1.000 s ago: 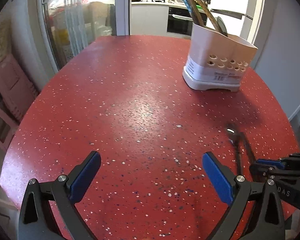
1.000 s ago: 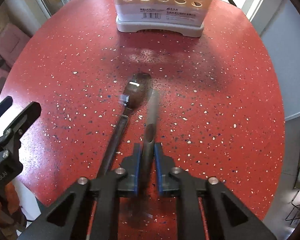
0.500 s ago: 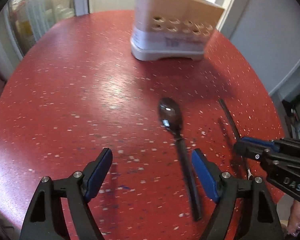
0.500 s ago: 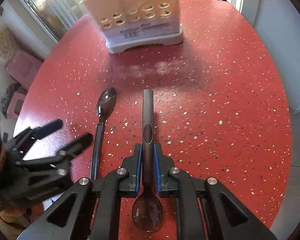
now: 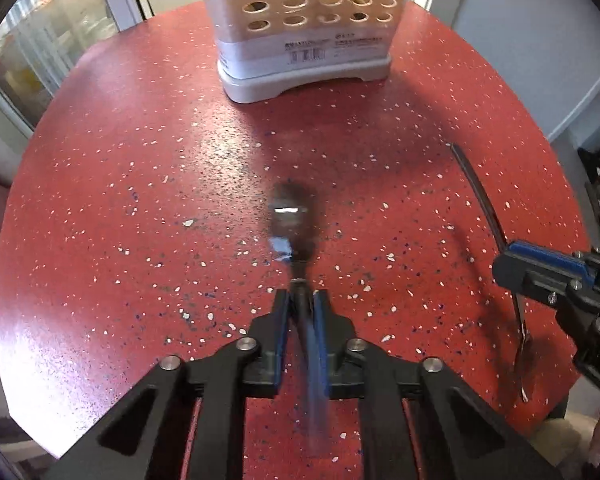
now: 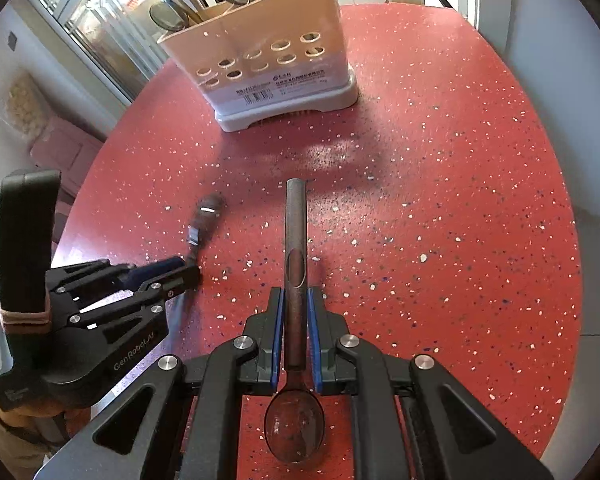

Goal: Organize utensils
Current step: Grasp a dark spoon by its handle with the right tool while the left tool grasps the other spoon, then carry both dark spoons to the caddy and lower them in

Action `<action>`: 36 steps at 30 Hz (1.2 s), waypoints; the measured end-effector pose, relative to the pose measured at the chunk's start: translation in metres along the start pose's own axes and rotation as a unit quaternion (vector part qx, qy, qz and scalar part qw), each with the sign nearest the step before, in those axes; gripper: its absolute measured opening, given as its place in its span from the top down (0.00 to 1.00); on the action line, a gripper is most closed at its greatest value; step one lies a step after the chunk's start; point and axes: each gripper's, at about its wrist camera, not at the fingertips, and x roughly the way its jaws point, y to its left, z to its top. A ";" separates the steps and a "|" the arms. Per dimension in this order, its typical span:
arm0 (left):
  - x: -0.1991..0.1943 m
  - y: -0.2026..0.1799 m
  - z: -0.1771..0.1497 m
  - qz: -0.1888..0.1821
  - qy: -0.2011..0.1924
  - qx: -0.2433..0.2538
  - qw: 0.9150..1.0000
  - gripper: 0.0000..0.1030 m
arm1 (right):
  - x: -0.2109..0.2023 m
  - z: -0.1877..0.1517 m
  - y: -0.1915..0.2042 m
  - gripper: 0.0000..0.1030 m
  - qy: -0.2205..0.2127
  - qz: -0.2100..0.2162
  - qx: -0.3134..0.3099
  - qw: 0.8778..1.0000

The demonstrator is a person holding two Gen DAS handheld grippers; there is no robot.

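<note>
Table: red, white-speckled, smooth with a soft sheen.
Caddy: cream plastic, matt, paper barcode label stuck on the front.
Left spoon: dark metal, glossy, glinting.
Right spoon: dark brushed metal, duller handle.
Gripper pads: blue, matt, on black plastic arms with shiny metal screws.
</note>
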 end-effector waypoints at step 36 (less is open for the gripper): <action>-0.108 0.015 -0.003 -0.003 -0.253 -0.059 0.966 0.61 | -0.053 0.031 -0.030 0.88 -0.108 0.060 0.000 0.992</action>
